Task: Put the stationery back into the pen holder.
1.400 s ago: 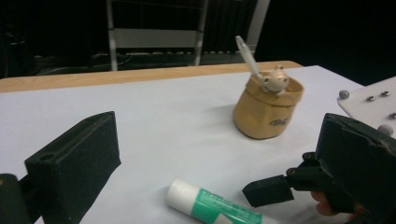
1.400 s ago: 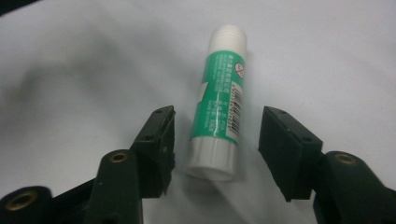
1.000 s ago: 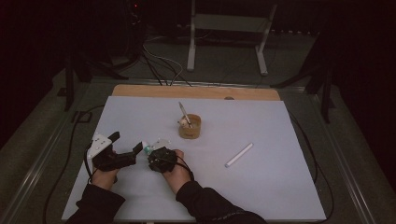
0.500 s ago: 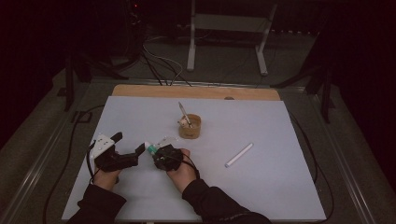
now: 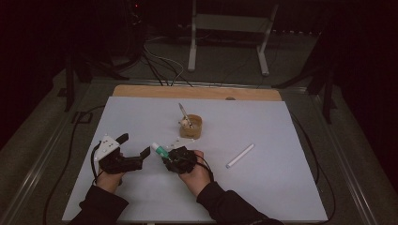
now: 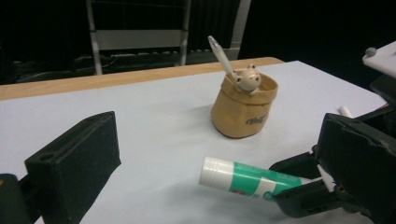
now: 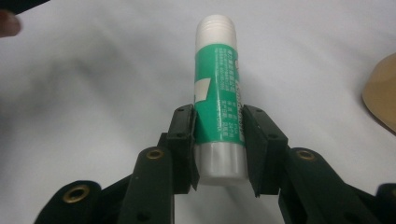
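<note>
Nearest the person, at about seven o'clock on the white counter point(image 5: 281, 187), the left hand-held gripper point(image 5: 133, 150) has its jaws spread wide with nothing between them, pointing toward three o'clock. Just beside it, at roughly six o'clock, the right hand-held gripper point(image 5: 165, 154) is clamped on a green glue stick point(image 5: 160, 150), its pads pressing both sides of the tube near the grey base, the uncapped white threaded end pointing to ten o'clock, toward the left jaws. Farther right, at four o'clock, a white cap point(image 5: 240, 155) lies flat, well apart from both. Beyond, near the centre, stands a tan pen holder point(image 5: 192, 127) with a pen point(image 5: 183, 112) leaning toward eleven o'clock.
</note>
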`<state>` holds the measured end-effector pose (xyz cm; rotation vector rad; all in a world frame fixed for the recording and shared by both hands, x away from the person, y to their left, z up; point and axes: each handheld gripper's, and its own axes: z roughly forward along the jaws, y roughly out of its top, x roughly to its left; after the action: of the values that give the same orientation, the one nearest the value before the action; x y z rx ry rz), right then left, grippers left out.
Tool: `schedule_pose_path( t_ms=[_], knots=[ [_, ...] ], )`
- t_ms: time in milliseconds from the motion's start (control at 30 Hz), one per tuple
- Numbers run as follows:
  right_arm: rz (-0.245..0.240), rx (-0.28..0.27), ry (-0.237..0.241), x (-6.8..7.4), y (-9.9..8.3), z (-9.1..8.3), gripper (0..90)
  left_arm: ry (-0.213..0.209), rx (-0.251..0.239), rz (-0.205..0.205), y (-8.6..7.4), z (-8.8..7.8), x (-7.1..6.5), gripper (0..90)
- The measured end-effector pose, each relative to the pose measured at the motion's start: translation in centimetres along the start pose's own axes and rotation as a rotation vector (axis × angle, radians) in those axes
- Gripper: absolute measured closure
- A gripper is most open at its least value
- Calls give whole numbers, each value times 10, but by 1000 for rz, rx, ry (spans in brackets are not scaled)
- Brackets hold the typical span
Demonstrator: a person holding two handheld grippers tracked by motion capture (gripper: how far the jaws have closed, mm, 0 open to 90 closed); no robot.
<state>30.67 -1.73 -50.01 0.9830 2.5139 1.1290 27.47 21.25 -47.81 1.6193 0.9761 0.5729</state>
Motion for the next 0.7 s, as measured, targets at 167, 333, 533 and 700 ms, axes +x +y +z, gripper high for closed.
schedule_pose_path(
  t_ms=[167, 333, 533, 700],
  knots=[
    [9, -23, 24, -3, -8, -18, 665, -58, 14, 24, 1, 3, -5, 5],
    [2, -36, 18, -12, -18, -37, 665, -127, 39, 55, 2, 6, -13, 5],
    [31, -52, 13, -24, -27, -52, 665, -210, 63, 65, 2, 11, -21, 5],
    [46, -59, 0, -34, -36, -63, 665, -309, 98, 67, 3, 15, -26, 5]
  ],
)
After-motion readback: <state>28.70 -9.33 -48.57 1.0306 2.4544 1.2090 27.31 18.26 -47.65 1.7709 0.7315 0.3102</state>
